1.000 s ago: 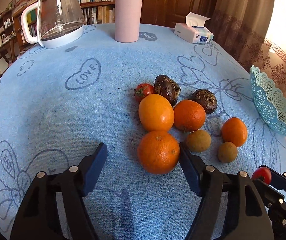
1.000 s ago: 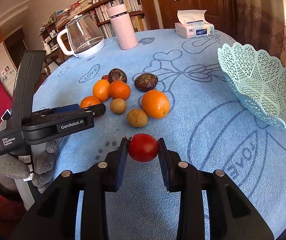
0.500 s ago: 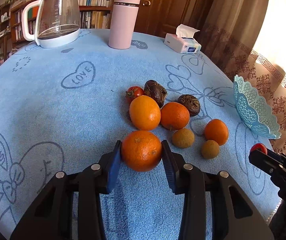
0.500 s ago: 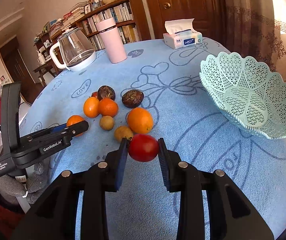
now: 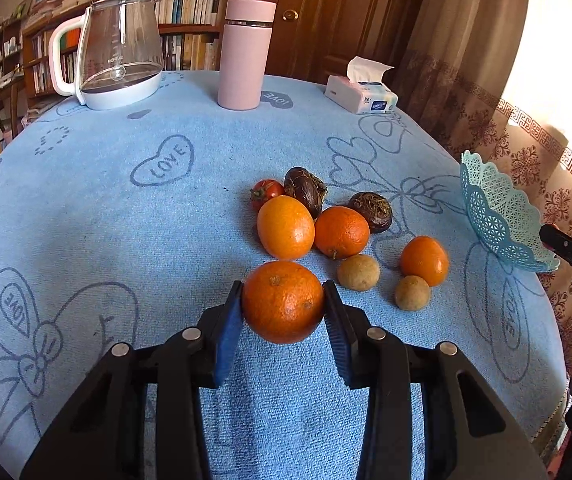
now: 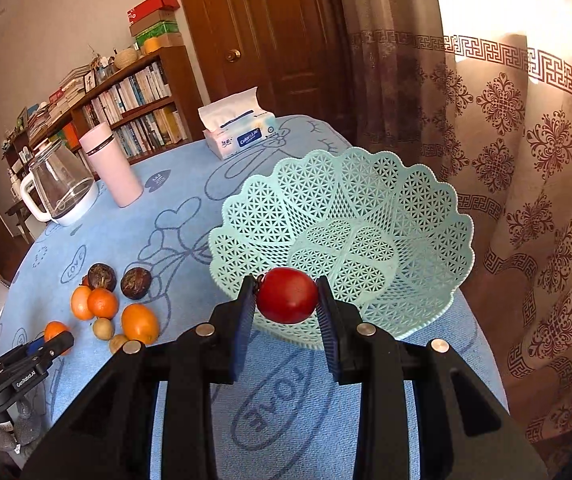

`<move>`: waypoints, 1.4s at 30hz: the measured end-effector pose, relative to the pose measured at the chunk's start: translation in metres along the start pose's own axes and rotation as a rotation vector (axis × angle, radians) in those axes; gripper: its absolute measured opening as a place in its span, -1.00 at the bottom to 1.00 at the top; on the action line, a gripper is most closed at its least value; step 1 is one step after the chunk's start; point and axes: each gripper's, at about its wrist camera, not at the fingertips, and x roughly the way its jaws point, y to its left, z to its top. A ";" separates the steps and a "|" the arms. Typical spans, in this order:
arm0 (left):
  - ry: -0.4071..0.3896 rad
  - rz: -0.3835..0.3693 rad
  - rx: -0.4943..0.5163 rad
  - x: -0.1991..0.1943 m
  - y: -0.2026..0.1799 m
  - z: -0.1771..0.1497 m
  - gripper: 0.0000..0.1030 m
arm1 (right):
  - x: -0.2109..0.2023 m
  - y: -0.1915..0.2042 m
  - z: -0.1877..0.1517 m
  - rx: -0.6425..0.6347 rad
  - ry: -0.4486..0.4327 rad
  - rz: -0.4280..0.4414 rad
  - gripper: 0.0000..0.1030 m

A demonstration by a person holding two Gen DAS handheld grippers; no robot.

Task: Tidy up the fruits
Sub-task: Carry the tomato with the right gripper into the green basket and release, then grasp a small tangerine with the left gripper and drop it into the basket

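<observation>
My right fingers [image 6: 286,300] clamped tomato [image 6: 287,295] near empty basket [image 6: 418,216]; left fingers [image 5: 283,308] clamped orange [image 5: 283,302]. Remaining fruit lay on worktop [image 5: 106,240].

1. I am in a home's living or dining room.
2. A bookshelf [image 6: 126,104] crammed with books lines the wall beside a panelled wooden door [image 6: 270,36].
3. Patterned curtains [image 6: 526,168] hang at a bright window.
4. The round surface [image 5: 126,220] before me wears a blue "LOVE" cloth, carrying a glass kettle [image 5: 116,60], pink flask [image 5: 246,54] and tissue box [image 5: 360,94].
</observation>
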 end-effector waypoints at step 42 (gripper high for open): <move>0.069 -0.324 0.295 0.054 -0.224 0.064 -0.23 | -0.028 -0.076 -0.033 0.157 -0.078 -0.064 -0.22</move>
